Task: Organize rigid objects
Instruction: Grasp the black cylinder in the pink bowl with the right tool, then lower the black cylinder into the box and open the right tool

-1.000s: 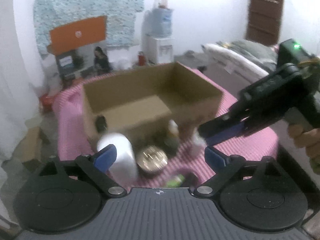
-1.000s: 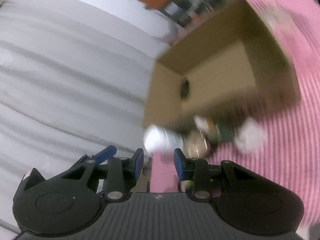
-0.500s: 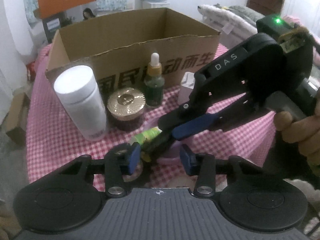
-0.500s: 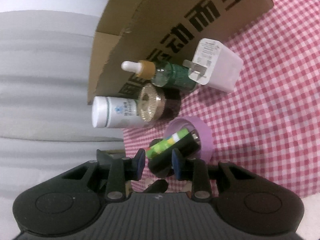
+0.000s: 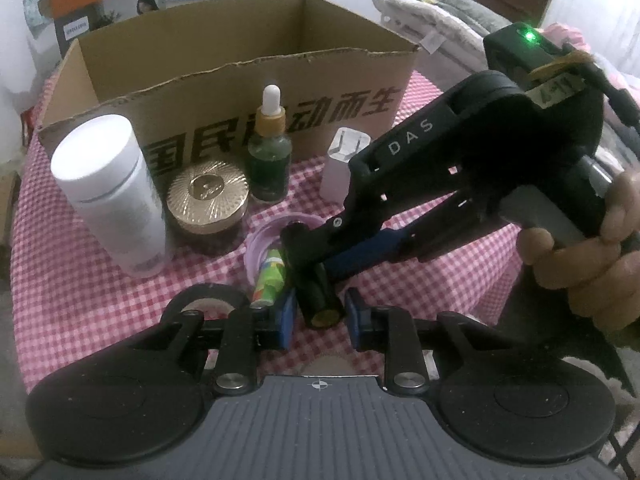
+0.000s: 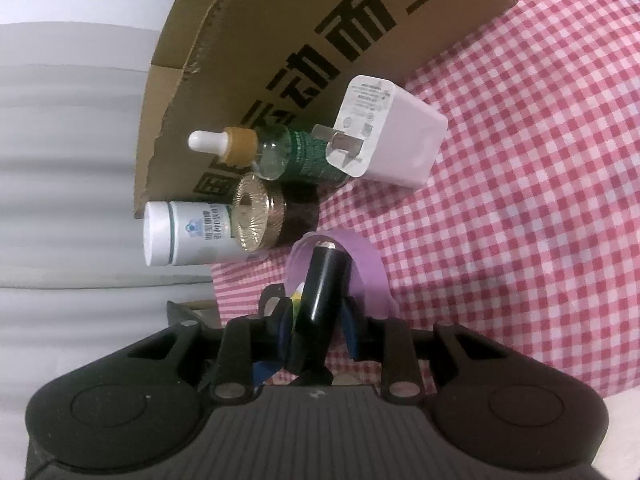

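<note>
A black cylinder (image 5: 316,292) (image 6: 324,280) lies tilted over a purple ring (image 5: 256,240) (image 6: 368,272) on the pink checked cloth. My right gripper (image 5: 310,256) (image 6: 318,320) reaches in from the right and is shut on the cylinder's middle. My left gripper (image 5: 320,316) is closing its jaws on the cylinder's near, gold-tipped end, and both blue pads touch its sides. A green patterned tube (image 5: 269,276) lies just left of the cylinder, outside both grips.
An open cardboard box (image 5: 240,76) (image 6: 320,40) stands behind. Before it stand a white bottle (image 5: 112,188), a gold-lidded jar (image 5: 208,196), a green dropper bottle (image 5: 269,160) and a white charger (image 5: 340,160). A black tape roll (image 5: 208,296) lies near my left fingers.
Both grippers have come down to the cloth. My left jaws went from wide apart to narrow around the black cylinder. The right gripper closed on the cylinder and tilted it out of the ring.
</note>
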Demonstrator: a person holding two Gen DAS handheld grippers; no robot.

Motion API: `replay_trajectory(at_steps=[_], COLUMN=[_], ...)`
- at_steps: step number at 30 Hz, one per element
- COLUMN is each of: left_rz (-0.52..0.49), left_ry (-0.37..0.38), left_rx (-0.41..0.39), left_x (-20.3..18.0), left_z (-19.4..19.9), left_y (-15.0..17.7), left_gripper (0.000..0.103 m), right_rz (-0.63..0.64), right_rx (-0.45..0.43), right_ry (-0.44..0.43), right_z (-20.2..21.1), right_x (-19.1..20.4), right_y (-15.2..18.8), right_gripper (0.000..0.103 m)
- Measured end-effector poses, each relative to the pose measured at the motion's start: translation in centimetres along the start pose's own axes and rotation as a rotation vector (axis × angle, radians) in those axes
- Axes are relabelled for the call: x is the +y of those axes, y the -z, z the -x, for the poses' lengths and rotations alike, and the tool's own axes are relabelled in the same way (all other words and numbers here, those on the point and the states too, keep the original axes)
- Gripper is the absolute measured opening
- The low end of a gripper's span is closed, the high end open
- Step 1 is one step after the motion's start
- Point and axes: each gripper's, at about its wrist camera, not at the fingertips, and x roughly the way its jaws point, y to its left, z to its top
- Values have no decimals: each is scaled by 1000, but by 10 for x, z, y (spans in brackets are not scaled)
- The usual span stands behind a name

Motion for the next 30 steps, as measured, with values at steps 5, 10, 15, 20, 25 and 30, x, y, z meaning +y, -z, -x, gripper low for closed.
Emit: replay_trajectory(at_steps=[5, 10, 15, 20, 25, 30], left_rz=[11, 24, 14, 4, -28, -22], left_ry=[-16, -23, -23, -33, -89, -139], left_rx=[19, 27, 8, -49, -190, -268], left_x=[2, 0, -2, -9, -10, 10], left_z=[-12, -20, -12, 14, 63, 93], left_y=[-10, -16, -10, -11, -32, -73], left_gripper=[26, 25, 23, 23, 23, 23], right_rz=[2, 5, 41, 89, 245, 392], right_rx=[-6, -25, -54, -85, -161, -213], right_ry=[0, -17, -26, -51, -97, -152], right_z=[-3, 1, 11, 36, 73, 96], right_x=[-1, -6, -5, 6, 53, 110], right_y=[-2, 0, 9, 20, 26, 4], right_gripper=[28, 28, 26, 25, 25, 25])
